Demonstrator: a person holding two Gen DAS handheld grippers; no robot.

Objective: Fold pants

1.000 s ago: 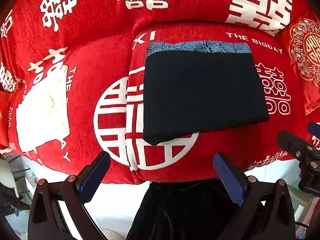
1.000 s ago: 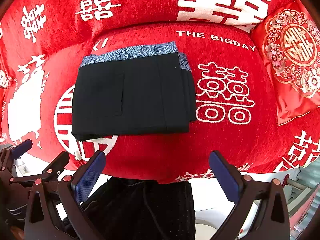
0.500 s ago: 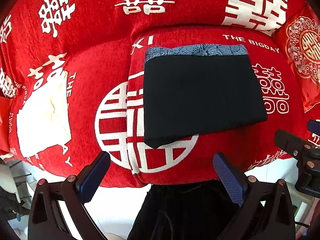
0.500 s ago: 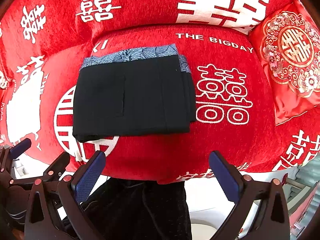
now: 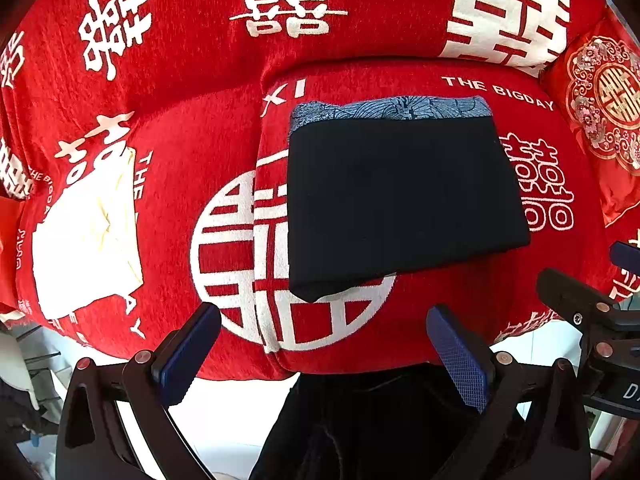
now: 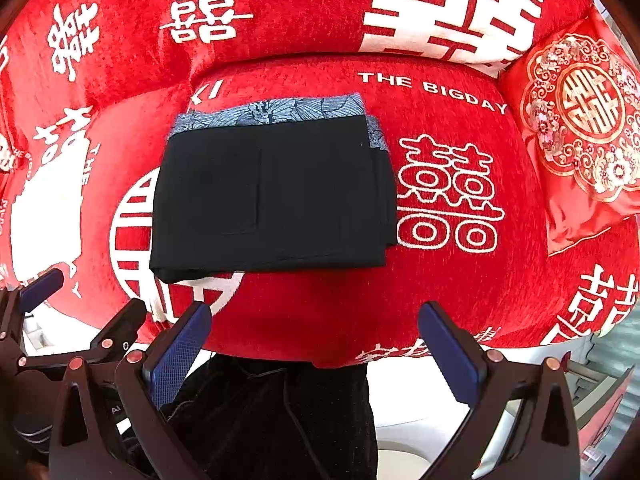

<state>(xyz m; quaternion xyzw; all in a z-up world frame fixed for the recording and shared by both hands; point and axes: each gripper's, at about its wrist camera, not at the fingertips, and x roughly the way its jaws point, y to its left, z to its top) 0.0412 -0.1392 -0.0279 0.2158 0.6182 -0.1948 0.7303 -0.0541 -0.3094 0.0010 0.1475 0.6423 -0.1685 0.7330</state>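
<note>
The black pants lie folded into a flat rectangle on the red sofa seat, with a blue patterned waistband along the far edge. They also show in the right wrist view. My left gripper is open and empty, held back off the sofa's front edge. My right gripper is open and empty too, likewise in front of the seat. Neither touches the pants. The right gripper's tip shows at the right of the left wrist view.
A white folded cloth lies on the seat to the left. A red embroidered cushion sits at the right. The sofa back rises behind. Dark clothing hangs below the seat's front edge.
Both grippers have drifted slightly back and down from the sofa. The pants have not moved.
</note>
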